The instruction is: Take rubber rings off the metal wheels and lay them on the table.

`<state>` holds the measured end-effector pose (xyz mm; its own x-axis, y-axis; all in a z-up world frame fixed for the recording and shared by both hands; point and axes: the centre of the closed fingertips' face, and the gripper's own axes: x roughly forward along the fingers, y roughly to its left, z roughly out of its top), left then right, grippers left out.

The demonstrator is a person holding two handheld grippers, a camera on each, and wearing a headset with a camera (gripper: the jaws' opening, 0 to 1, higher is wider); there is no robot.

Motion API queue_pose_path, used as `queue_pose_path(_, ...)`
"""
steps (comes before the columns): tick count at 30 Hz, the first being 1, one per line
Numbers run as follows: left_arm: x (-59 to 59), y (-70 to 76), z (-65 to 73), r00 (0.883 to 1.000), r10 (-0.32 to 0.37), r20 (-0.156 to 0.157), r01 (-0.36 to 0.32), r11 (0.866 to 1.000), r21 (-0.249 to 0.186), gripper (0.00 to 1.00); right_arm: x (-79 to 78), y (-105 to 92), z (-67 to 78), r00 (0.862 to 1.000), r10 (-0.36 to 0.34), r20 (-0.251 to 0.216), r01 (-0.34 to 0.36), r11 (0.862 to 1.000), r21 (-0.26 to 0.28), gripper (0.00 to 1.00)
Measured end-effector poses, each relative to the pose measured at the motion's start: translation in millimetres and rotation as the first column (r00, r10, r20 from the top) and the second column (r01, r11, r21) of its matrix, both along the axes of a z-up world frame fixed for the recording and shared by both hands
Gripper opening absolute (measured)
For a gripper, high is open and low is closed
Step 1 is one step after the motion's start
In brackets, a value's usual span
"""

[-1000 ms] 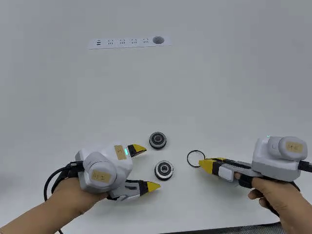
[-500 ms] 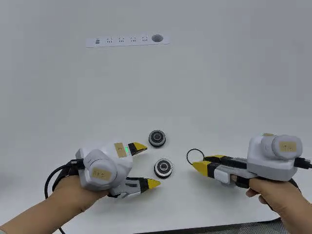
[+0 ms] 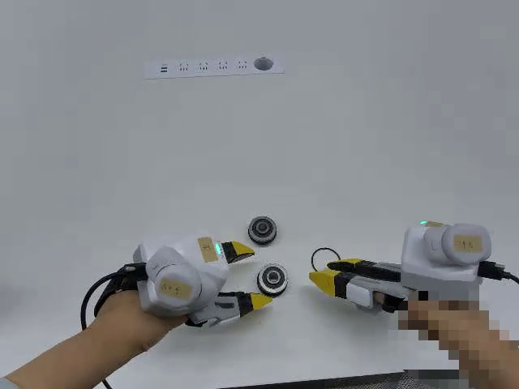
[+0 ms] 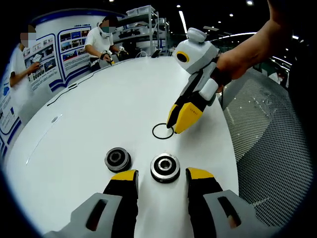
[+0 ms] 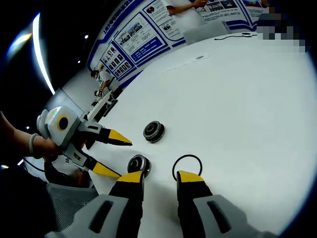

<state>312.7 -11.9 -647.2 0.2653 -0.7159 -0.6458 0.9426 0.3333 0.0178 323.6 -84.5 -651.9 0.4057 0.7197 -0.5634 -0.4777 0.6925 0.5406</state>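
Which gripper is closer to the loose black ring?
Right. The right gripper sits just beside the ring; the left gripper is farther, by the nearer wheel.

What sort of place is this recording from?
Probably a lab or showroom set up for data collection: long white curved worktable, blue-and-white printed wall display boards, metal storage racks behind, and another person standing at the same table.

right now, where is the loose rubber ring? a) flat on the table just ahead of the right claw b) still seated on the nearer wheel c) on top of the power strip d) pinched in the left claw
A: the rubber ring lies flat on the table just ahead of the tips of the right claw, apart from the nearer wheel.
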Motion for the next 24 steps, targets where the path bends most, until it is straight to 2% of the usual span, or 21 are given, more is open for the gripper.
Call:
queue_pose_path(7, 0.3, -7.2, 0.3, 1.0, -0.015, -0.005, 0.015, 1.0, 0.001, 0.32, -1.4, 3.4, -0.1, 1.0, 0.006, -0.003, -0.006, 1.0, 0.005, 0.27)
queue_pose_path(13, -2.2, -13.7, -2.6, 0.999, -0.032, -0.015, 0.032, 0.999, 0.018, 0.23, -1.9, 6.8, 0.1, 1.0, 0.012, -0.006, -0.012, 1.0, 0.012, 0.27)
queue_pose_path(24, -2.2, -16.2, -5.3, 0.999, -0.051, -0.016, 0.051, 0.998, 0.045, 0.19, -3.9, 10.8, 0.0, 1.0, 0.017, -0.014, -0.016, 1.0, 0.023, 0.27)
